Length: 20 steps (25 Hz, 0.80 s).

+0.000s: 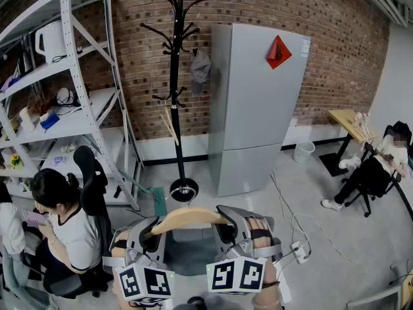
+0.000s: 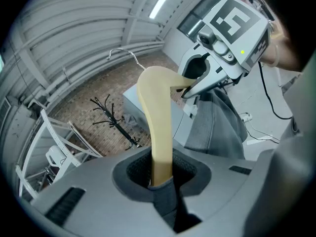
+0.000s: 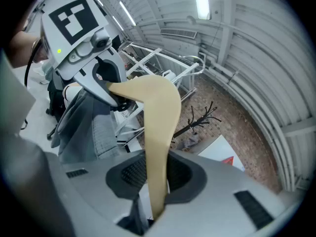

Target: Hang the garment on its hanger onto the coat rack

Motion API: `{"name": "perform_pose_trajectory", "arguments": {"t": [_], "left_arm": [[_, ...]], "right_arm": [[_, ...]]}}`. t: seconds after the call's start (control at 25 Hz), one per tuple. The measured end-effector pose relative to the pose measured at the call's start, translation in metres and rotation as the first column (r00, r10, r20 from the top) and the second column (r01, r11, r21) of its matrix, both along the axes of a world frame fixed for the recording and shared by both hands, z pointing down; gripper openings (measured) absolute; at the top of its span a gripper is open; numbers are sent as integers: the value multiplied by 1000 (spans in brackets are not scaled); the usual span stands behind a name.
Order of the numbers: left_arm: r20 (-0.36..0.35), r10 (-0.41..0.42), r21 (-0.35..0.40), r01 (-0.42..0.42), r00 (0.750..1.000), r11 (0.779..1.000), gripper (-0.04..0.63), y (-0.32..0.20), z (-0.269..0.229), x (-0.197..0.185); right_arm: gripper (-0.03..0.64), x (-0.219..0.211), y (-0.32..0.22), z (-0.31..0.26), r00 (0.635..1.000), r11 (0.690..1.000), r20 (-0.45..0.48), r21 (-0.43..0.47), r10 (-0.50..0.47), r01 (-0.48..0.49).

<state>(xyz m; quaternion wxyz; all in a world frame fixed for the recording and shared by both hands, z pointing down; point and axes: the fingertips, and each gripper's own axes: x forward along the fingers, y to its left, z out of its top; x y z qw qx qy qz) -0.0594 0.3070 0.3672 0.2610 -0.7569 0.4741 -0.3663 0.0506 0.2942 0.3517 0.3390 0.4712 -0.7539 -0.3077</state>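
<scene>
Between shelving (image 1: pixel 64 123) and fridge (image 1: pixel 255 102), coat rack (image 1: pixel 177 102), chair (image 1: pixel 89 173) nearby

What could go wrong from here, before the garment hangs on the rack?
The left gripper and right gripper hold the hanger only by its ends; if it tilts, the garment may slide off.
The rack stands across the floor; a cable lies beside the path and could trip the person.
A grey cloth on the rack may block a hook.

One coat rack (image 1: pixel 179 95), one fridge (image 1: pixel 255 108) and one shelving unit (image 1: pixel 77 76) are standing here. Two hand-held grippers (image 1: pixel 153 230) (image 1: pixel 230 223) are holding one hanger (image 1: pixel 190 217) carrying one garment (image 1: pixel 187 249).
</scene>
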Motion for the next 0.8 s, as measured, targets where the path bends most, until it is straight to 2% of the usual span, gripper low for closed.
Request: {"name": "perform_pose_trajectory", "arguments": {"t": [0.4,0.8], "left_arm": [[14,6,-4,-6,1000,1000,66,-7,1,3],[45,-38,3,38,998,999,66,-40,0,13]], "right_arm": [[86,3,-7,4,1000,1000,14,-25,-6,6],[86,12,-36,5,998,998,33,-26,-54,55]]}}
